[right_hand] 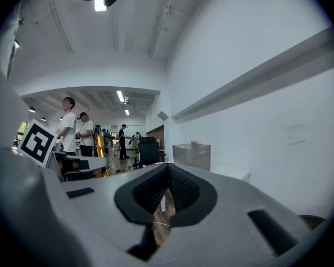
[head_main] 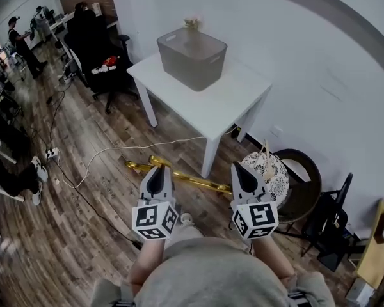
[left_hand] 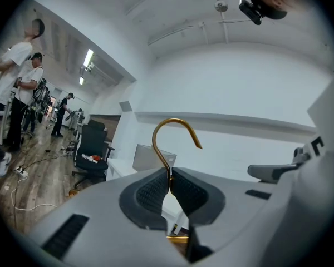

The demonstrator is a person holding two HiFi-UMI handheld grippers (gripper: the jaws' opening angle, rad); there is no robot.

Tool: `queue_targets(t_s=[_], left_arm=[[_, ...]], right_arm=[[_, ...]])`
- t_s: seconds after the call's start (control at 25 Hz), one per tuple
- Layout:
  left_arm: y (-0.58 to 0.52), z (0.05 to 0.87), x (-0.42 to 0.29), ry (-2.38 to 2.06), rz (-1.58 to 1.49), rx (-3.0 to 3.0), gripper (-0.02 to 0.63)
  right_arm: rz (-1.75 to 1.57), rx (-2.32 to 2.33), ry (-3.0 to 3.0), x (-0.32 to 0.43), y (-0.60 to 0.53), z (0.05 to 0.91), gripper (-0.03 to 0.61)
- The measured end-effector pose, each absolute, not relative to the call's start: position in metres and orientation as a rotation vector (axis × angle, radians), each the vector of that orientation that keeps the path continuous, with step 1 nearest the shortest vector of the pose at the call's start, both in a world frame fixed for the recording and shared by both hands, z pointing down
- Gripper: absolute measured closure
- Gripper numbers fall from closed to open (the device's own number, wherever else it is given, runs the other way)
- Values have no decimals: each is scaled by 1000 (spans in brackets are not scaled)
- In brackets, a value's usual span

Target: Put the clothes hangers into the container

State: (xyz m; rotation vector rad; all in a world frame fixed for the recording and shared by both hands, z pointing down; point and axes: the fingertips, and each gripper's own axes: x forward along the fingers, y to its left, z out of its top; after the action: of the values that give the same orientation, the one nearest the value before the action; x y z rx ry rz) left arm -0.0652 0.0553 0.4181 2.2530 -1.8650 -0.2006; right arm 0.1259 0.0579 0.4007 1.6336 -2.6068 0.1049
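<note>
A grey translucent container [head_main: 192, 56] stands on a white table [head_main: 237, 101] ahead of me; it also shows small in the left gripper view [left_hand: 147, 157] and the right gripper view [right_hand: 192, 154]. My left gripper [head_main: 158, 170] is shut on the neck of a gold clothes hanger [head_main: 198, 181], held low over the wooden floor, short of the table. Its hook [left_hand: 172, 124] curls up above the closed pads of the left gripper [left_hand: 170, 183]. My right gripper [head_main: 243, 169] hangs beside it, near the hanger's right end. Its jaws [right_hand: 167, 191] meet with nothing between them.
A black office chair [head_main: 99, 50] stands left of the table. A white cable [head_main: 115, 152] and power strip [head_main: 51, 153] lie on the floor. A pale woven round object [head_main: 272, 171], a dark round seat [head_main: 304, 184] and a black chair [head_main: 333, 229] crowd the right. People stand far left.
</note>
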Motion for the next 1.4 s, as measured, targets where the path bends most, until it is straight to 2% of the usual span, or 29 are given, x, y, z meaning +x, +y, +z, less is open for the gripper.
queue_targets(t_s=[0.76,1.4], left_arm=[[-85,420,-138,-1818,-194,2285,589],[-161,399,-148,-1828,-222,2347,589]], right_arm=[[79,1640,-2601,46,-81,399,576],[78,1640,-2591,29,-128,401,577]])
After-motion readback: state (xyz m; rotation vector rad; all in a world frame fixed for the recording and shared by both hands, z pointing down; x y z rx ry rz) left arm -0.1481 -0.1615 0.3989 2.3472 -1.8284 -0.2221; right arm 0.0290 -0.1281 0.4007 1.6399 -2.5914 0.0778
